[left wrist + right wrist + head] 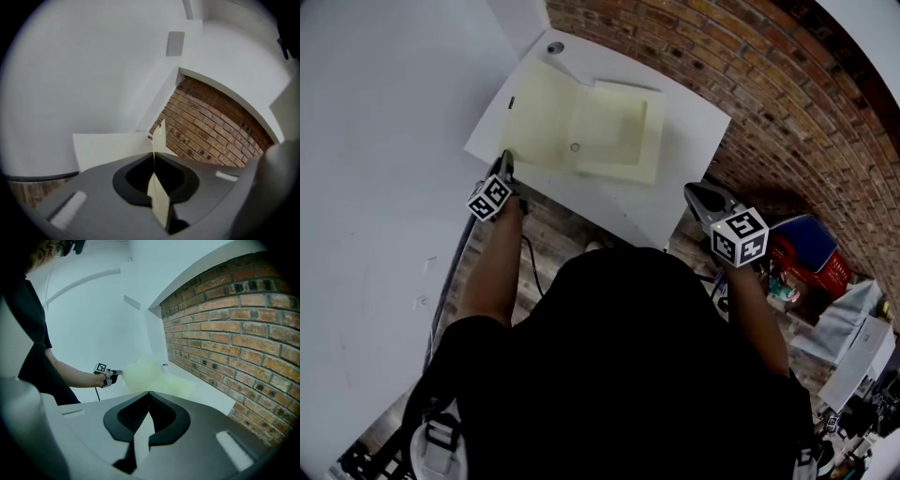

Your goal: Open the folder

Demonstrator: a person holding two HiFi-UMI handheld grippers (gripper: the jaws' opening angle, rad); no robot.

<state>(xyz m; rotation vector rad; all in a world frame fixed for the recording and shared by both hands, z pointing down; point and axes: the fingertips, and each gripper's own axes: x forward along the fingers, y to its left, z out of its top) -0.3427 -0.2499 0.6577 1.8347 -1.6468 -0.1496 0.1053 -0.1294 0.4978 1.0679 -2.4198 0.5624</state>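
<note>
White table (694, 122) by brick wall (750, 56); left fingers (505, 167) pinch folder (609, 127), right fingers (705, 199) closed.

My right claw (694, 192) hangs off the counter's (698, 131) near corner, with open air around it. The bare strip right of the folder (581, 131) looks passable. A brick wall (750, 84) hems the far edge, and a white wall (384, 112) crowds my left claw (505, 159).

Pale yellow folder (581, 122), white table (694, 131), red-brick wall (722, 47)
</note>
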